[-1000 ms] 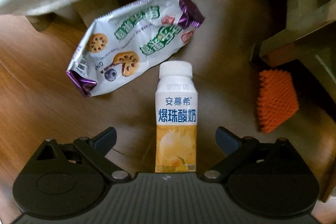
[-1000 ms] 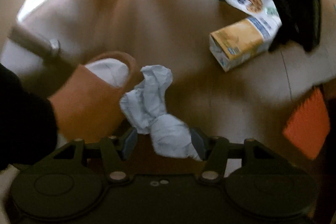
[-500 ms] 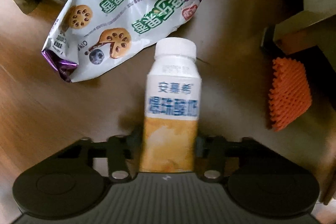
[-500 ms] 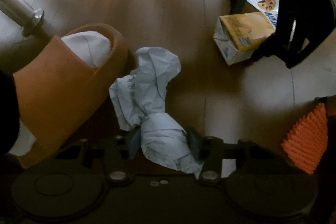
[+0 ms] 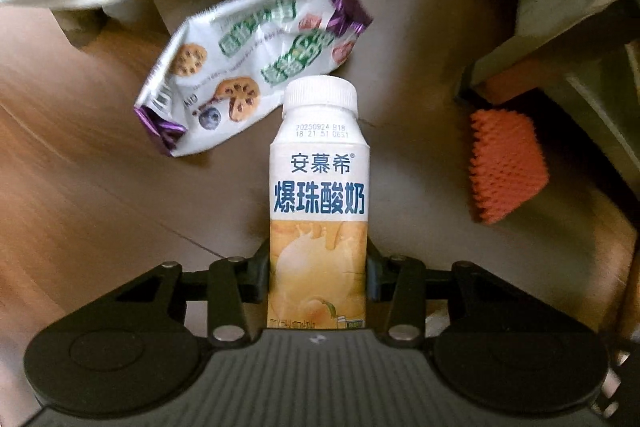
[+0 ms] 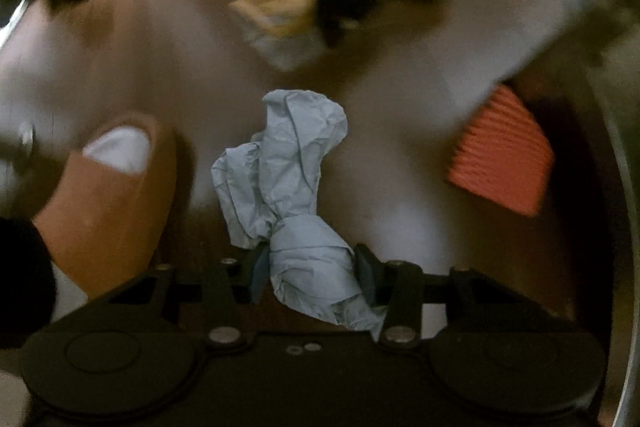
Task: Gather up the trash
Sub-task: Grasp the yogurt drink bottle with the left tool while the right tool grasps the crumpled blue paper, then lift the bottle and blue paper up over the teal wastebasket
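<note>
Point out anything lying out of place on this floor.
A crumpled snack bag lies on the wooden floor, empty-looking and creased. An orange spiky pad lies beside furniture. The yogurt carton and crumpled paper are already gripped.

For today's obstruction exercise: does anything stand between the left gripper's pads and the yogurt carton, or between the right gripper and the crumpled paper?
Nothing visible. The left gripper already clamps the yogurt carton; the right gripper's jaws are closing on the crumpled paper.
</note>
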Demonstrator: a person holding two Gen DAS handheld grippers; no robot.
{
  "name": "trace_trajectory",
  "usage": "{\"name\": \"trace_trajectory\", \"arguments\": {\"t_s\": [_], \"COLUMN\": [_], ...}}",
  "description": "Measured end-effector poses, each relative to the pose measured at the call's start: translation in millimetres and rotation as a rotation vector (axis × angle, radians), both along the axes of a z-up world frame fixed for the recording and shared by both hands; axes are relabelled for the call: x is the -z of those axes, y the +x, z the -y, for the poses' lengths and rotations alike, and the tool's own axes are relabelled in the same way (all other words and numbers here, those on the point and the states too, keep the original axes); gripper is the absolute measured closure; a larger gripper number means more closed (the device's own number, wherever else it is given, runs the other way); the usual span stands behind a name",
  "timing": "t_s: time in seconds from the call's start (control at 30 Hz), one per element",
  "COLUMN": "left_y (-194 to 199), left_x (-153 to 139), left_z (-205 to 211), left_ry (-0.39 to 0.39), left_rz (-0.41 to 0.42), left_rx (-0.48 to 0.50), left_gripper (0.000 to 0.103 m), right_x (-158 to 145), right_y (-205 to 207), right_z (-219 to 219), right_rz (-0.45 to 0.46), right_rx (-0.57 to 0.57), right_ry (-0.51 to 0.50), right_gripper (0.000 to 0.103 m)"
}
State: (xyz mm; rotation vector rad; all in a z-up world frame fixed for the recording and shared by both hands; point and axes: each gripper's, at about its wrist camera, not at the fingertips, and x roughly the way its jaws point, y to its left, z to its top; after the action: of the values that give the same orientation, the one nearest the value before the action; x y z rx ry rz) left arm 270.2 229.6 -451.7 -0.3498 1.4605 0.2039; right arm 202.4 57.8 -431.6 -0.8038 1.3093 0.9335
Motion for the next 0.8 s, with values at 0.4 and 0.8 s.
{"name": "trace_trajectory", "arguments": {"t_s": [0.4,0.8], "left_y": [-21,-39], "left_x": [-134,-306], "left_z": [8,4], "left_ry": [0.058,0.138], "left_rz": [0.184,0.506], "left_rx": [0.065,0.051], "left_gripper": [0.061,0.061], "right_x": [-136,-312], "right_y": [31,16], "right_z": [46,97], "right_rz": [0.129,0.348], "right_rx": [0.338,0.499], "right_ry": [0.121,0.325], "right_gripper": [0.059,0.059]}}
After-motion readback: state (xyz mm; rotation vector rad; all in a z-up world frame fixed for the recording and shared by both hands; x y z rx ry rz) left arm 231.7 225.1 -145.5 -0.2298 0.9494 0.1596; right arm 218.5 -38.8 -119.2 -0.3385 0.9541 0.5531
